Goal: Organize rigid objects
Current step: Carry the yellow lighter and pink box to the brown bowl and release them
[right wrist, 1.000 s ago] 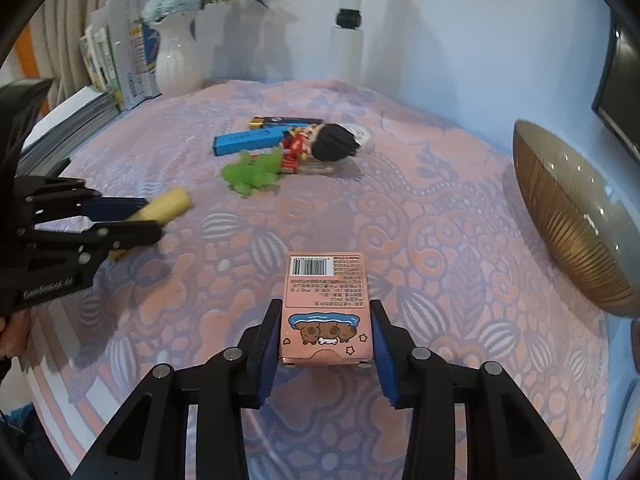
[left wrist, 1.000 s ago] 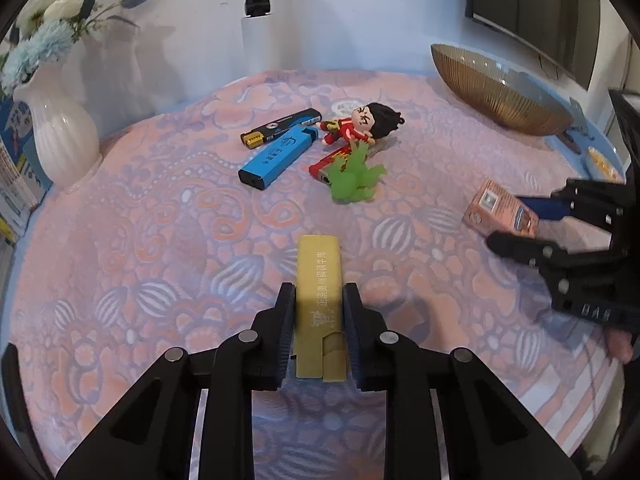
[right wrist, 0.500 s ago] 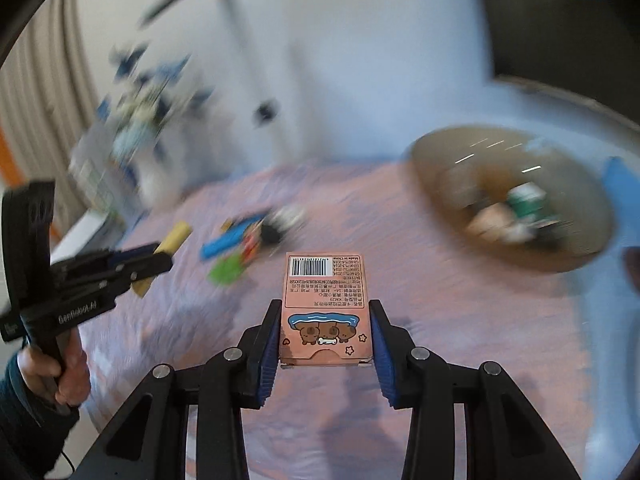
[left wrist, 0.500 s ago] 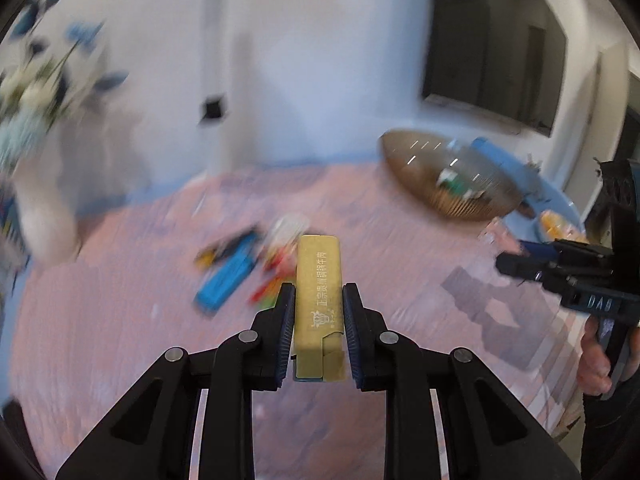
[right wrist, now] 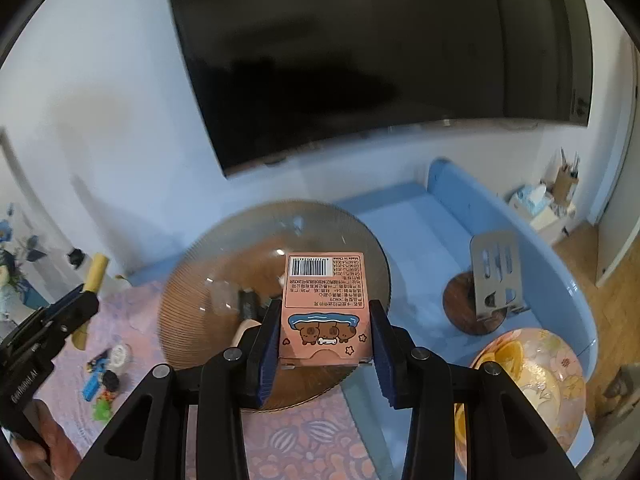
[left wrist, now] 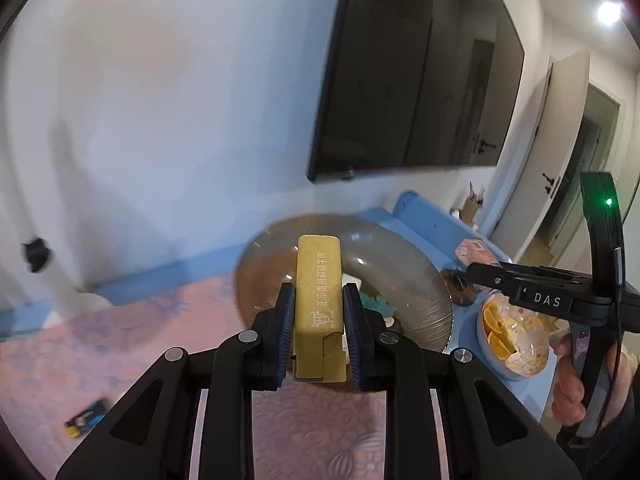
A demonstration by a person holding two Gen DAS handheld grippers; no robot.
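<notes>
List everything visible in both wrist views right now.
Yellow box: 1, gold-yellow, clamped in left gripper.
Pink box: 1, pink with barcode, clamped in right gripper.
Ribbed bowl: 1, brown-gold, ahead of both grippers, items inside.
Fruit plate: 1, floral, orange slices, right of bowl.
Metal stand: 1, silver, on a round brown base.
Small toys: several, blue, green, black, on the pink tablecloth.
Television: 1, black, on wall.
Vase of flowers: 1, blue flowers, far left.
Left gripper: 1, black.
Right gripper: 1, black.
</notes>
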